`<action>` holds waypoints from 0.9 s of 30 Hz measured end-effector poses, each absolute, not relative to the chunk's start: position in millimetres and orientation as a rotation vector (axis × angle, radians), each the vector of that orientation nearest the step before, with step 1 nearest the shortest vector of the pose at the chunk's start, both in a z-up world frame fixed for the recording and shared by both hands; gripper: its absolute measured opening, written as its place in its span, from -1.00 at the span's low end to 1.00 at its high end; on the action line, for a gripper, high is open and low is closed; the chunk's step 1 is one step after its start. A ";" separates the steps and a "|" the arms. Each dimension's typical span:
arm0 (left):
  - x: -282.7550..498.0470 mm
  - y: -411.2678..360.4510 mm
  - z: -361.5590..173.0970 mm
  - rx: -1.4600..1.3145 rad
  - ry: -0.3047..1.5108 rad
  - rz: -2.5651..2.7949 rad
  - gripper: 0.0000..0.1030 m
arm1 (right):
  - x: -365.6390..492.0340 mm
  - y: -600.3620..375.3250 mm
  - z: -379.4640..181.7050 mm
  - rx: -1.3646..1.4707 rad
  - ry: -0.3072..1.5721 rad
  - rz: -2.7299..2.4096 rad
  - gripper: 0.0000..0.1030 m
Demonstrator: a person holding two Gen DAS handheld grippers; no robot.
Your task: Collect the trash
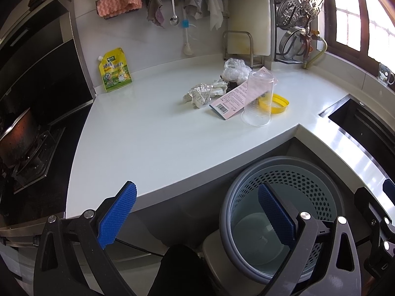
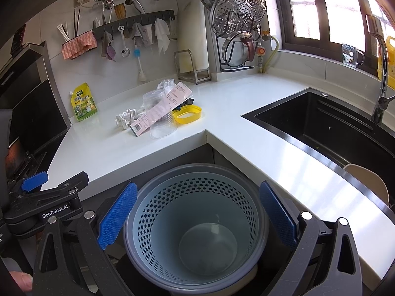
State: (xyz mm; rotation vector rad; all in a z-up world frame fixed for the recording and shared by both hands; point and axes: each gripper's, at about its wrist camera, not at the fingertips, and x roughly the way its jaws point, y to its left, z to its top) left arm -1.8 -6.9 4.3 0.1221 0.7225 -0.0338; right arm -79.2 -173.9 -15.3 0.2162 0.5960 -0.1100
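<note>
in the left wrist view i'm holding the left gripper [image 1: 197,217] spread wide, empty; the trash pile [image 1: 232,91] is sitting mid-counter [image 1: 148,135], untouched. in the right wrist view, the right gripper [image 2: 197,218] is gaping empty over the bin [image 2: 195,224]; i'm judging a reach to the clear cup [image 2: 160,116] comes next.

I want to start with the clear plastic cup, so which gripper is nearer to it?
Left, slightly. The left gripper hovers at the counter's edge facing the clear plastic cup; the right gripper hangs over the trash basket, further back.
</note>
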 end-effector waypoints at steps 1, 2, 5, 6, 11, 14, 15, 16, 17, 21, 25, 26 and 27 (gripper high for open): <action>-1.4 -6.5 4.1 0.122 0.723 -0.034 0.88 | -79.1 -173.4 -15.8 0.215 0.596 -0.111 0.84; -1.3 -6.5 4.0 0.122 0.723 -0.034 0.88 | -79.0 -173.4 -15.9 0.216 0.596 -0.110 0.84; -1.4 -6.5 4.0 0.122 0.722 -0.033 0.88 | -78.9 -173.3 -16.1 0.215 0.596 -0.110 0.84; -1.4 -6.6 4.0 0.122 0.722 -0.034 0.88 | -78.9 -173.3 -16.2 0.215 0.597 -0.110 0.84; -0.6 -5.2 2.8 0.121 0.724 -0.034 0.88 | -78.8 -173.0 -16.4 0.214 0.597 -0.110 0.84; 0.3 -3.4 1.7 0.115 0.721 -0.033 0.88 | -77.4 -172.7 -19.9 0.207 0.595 -0.109 0.84; 1.2 -1.4 1.2 0.109 0.719 -0.034 0.88 | -76.0 -172.9 -21.9 0.207 0.596 -0.107 0.84; 2.5 1.1 0.5 0.104 0.717 -0.036 0.88 | -73.1 -172.5 -24.9 0.207 0.599 -0.103 0.84; 3.9 3.1 -0.1 0.101 0.717 -0.037 0.88 | -70.9 -172.7 -27.0 0.211 0.599 -0.096 0.84; 16.6 16.5 -1.6 0.092 0.708 -0.014 0.88 | -56.1 -171.9 -36.0 0.211 0.612 -0.074 0.84; 36.0 30.3 -1.8 0.062 0.702 -0.001 0.88 | -33.4 -164.3 -34.9 0.164 0.605 -0.041 0.84; 39.8 31.4 -1.5 0.065 0.696 0.009 0.88 | -26.7 -162.7 -32.9 0.154 0.595 -0.031 0.84; 45.2 33.3 -1.3 0.071 0.687 0.020 0.88 | -19.4 -161.2 -31.0 0.146 0.584 -0.022 0.84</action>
